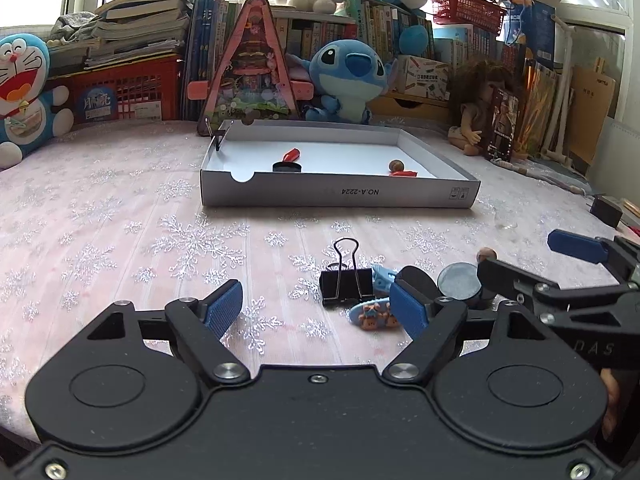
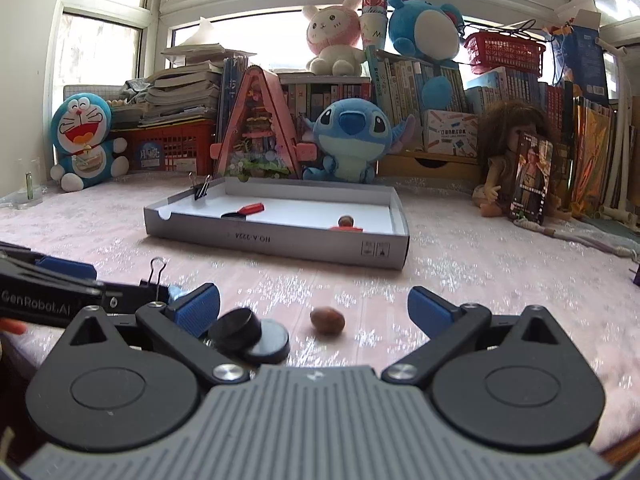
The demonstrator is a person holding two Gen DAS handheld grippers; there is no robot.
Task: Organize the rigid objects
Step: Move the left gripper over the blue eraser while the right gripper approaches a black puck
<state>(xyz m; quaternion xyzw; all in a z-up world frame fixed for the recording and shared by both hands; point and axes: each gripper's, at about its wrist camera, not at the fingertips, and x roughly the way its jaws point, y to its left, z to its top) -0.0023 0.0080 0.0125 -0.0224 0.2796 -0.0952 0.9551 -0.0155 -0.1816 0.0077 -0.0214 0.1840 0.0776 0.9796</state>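
Rigid objects lie in a small cluster on the pink snowflake-patterned table (image 1: 120,216): a black binder clip (image 1: 346,282) with its wire handles up, a light blue clip (image 1: 382,278) just beside it, a flat oval charm with little bear figures (image 1: 372,312), two dark round discs (image 2: 250,334) overlapping each other, and a brown nut (image 2: 327,320) a little apart. Beyond them sits a shallow white box tray (image 1: 340,192) printed "NO.A-2224", holding a red piece, a black disc, another nut and a clip on its far corner. The left hand-held gripper (image 1: 316,312) is released, jaws spread, the binder clip ahead between them untouched. The right hand-held gripper (image 2: 314,312) is released too, wide apart around the nut; "GenRobot.AI" reads on the other tool's side. Plush toys, a doll, books and red baskets crowd the back.
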